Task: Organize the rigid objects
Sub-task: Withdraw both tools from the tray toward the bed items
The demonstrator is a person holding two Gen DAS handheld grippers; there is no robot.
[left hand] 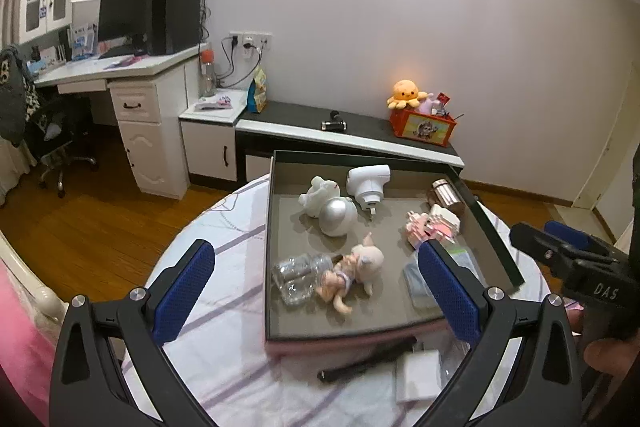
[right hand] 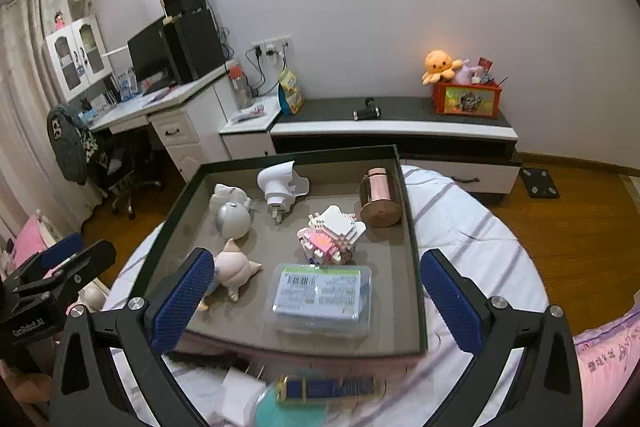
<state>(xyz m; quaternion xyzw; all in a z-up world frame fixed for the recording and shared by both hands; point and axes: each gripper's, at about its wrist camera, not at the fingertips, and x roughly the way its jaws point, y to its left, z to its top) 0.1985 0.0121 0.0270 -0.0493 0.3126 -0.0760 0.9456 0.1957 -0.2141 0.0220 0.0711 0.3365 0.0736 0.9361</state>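
On the striped bed, a shallow dark tray [right hand: 412, 227] holds a clear plastic box [right hand: 320, 297], a pink block model [right hand: 332, 233], a copper canister [right hand: 378, 199], a white plug-in device [right hand: 280, 183], a silver ball [right hand: 234, 219], a doll [right hand: 232, 273] and a crumpled bottle [left hand: 298, 277]. Both the left claw [left hand: 316, 293] and right claw [right hand: 316, 301] gape wide, empty, above it.

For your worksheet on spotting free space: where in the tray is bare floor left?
Bare floor: the tray strip right of the plastic case, below the copper tin. Crowded: the left side, around the doll and silver ball.
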